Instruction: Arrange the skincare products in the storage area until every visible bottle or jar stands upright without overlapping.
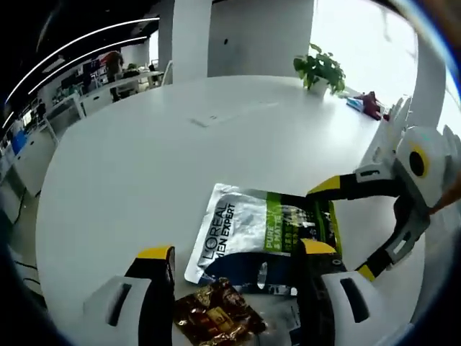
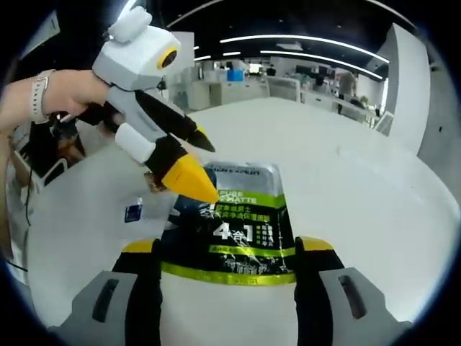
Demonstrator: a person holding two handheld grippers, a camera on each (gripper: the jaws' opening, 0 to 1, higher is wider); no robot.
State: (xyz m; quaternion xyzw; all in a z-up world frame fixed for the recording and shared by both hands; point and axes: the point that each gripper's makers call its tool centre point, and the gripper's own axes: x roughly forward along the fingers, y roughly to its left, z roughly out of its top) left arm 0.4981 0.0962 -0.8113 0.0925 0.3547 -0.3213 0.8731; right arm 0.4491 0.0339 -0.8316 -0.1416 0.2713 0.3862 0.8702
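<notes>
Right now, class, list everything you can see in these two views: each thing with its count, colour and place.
L'Oreal Men Expert pouch: one, silver with green and dark panels, lying flat on the table, between the right hand-held gripper's open jaws.
Brown foil packet: one, glossy brown-gold, on the table beside the pouch's edge.
Small blue item: one, on the table beside the pouch; too small to identify.
Potted plant: one, green, at the table's far edge.
Table: one, white, round.
Left hand-held gripper: white and black, yellow tips, open.
Right hand-held gripper: same colours, open.
Person's hand: one, holding the left hand-held gripper.
</notes>
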